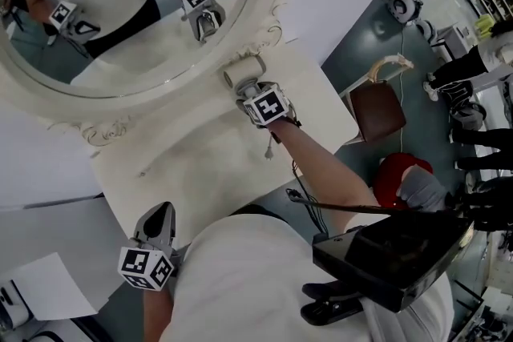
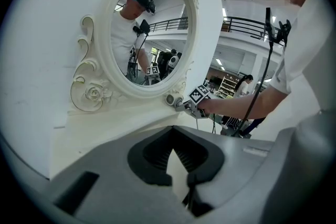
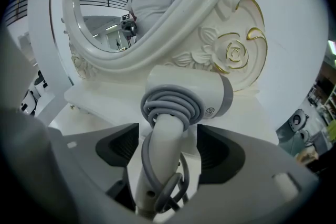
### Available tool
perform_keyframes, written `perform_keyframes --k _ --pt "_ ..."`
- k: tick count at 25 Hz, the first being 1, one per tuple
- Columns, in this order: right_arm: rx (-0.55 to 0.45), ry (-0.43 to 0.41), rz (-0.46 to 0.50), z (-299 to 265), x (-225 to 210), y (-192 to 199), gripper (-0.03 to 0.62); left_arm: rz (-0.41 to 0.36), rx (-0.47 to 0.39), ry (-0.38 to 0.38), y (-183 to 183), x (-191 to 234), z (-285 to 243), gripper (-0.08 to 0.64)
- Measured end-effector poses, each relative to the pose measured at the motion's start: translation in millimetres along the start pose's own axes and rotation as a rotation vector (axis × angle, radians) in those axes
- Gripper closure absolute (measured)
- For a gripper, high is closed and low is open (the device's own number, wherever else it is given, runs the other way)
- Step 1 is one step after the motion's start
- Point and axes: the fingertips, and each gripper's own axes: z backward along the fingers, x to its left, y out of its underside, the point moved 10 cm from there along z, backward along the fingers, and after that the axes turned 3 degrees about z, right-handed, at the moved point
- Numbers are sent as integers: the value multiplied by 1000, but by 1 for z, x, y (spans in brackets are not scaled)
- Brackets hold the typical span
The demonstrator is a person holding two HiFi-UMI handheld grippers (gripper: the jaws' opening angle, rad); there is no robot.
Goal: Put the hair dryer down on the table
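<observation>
oval mirror (image 1: pixel 120 52), white carved frame, gilt-edged rose relief (image 3: pixel 233 52). brown bag (image 1: pixel 377 110) on grey floor (image 1: pixel 361 36); red item (image 1: pixel 401 172) near it.

The hair dryer (image 3: pixel 184 89) is white with a mid-grey band round one end of its barrel, and its cord (image 3: pixel 170 105) is a paler blue-grey. The right gripper (image 3: pixel 169 150) and the left gripper (image 2: pixel 172 157) have light grey shells with near-black, finely ribbed pads; their marker cubes (image 1: pixel 266 106) carry black square patterns on white. The mirror frame (image 3: pixel 231 55) is cream-white, carved with roses and scrolls, some edges picked out in gold. The table (image 1: pixel 200 164) is off-white and plain. The person's shirt (image 1: pixel 248 284) is white, the floor (image 1: pixel 361 36) dull grey-green, with a rounded red thing (image 1: pixel 401 172) on it
</observation>
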Motion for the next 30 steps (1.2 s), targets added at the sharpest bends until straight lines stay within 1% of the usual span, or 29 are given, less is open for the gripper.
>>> perform_keyframes --k 4,13,19,21,25,28,30 --pt "-8 19 -1 11 1 0 235 2 -7 6 4 3 8 563" --pt "-42 64 -9 48 14 7 232 -12 -14 36 13 11 31 563" --pt "-83 112 -15 83 30 14 262 -19 -14 59 22 16 51 563" --pt "-101 131 -10 96 39 18 291 -23 -15 65 27 18 59 563" --pt "-141 178 -4 126 61 29 375 -27 -21 76 37 23 77 563" --pt "-164 201 -15 147 82 40 457 -28 -27 79 46 27 93 563" --pt "-178 214 -26 158 100 47 524 -28 -31 82 52 30 104 563"
